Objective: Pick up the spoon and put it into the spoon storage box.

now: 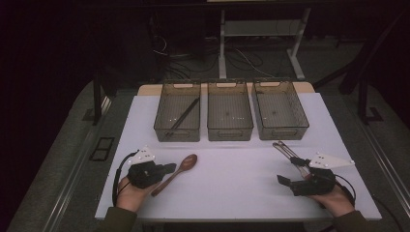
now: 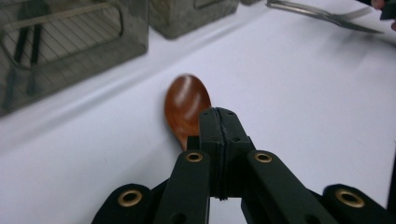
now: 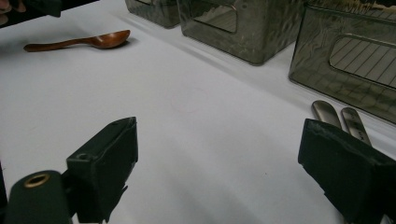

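Wooden spoon [image 1: 180, 171] lying diagonally on white table [image 1: 232, 183], bowl toward the bins, left tongs [image 2: 218, 122] clenched empty beside its handle, right tongs [image 3: 224, 158] released by two metal utensils [image 1: 288, 153], left bin [image 1: 178, 112] holding dark chopsticks [image 1: 182, 117].

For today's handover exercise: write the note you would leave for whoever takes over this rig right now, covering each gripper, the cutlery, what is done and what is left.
Left gripper: jaws shut, resting beside the wooden spoon; whether it pinches the handle cannot be told.
Right gripper: jaws open, holding nothing, next to the metal cutlery lying on the white table.
Three bins stand at the far side. The left bin already holds a dark stick-like utensil; the middle bin and right bin look empty.
Left, probably: spoon and metal pieces each go into a bin.
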The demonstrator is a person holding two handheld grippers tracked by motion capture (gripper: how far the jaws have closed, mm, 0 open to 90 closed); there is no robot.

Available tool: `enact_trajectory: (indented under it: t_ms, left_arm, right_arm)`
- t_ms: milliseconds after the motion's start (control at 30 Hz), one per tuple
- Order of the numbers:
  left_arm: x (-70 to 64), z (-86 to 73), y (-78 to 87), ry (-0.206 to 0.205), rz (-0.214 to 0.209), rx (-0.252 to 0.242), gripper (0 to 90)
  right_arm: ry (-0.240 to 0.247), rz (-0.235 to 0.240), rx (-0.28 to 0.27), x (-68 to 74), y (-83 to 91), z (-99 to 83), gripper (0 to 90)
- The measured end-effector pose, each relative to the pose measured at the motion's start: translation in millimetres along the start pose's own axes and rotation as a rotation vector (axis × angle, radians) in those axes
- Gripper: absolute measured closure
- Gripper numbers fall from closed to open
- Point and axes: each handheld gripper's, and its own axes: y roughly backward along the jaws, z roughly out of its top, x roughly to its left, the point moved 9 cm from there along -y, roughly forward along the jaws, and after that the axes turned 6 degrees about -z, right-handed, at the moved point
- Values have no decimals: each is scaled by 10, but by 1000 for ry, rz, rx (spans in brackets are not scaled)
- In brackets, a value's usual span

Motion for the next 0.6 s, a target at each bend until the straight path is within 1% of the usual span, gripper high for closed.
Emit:
enact_trajectory:
  t_ms: [100,133,233,267,300,400,433,467,500,567,600]
  left_arm:
    - [-37,-93,-8,4,-3,31,887]
    - [-51,-121,-18,12,-2,37,887]
    - [-56,-207,-46,5,1,78,887]
    - [-54,-227,-60,2,-3,89,887]
    - [-57,-247,-72,8,-6,100,887]
    - [-56,-290,-114,-1,-11,131,887]
    - [-59,-305,-123,3,-8,142,887]
    - [-50,-317,-129,-10,-2,153,887]
    - [-47,-329,-134,-3,6,160,887]
    - [-28,-356,-136,-16,11,184,887]
    - [-24,-366,-137,-16,17,193,887]
  right_arm:
    - [0,-1,-2,0,-2,5,111]
    - [2,-1,-2,0,-3,5,111]
    - [1,-3,1,2,-7,4,111]
    - [3,-2,0,3,-8,4,111]
    - [1,-3,2,5,-9,2,111]
    - [6,-3,1,10,-13,3,111]
    - [7,-2,0,11,-14,4,111]
    - [8,-2,0,11,-14,4,111]
    - [7,-3,1,10,-14,3,111]
    - [3,-3,3,9,-14,0,111]
    - [3,-3,3,9,-14,0,111]
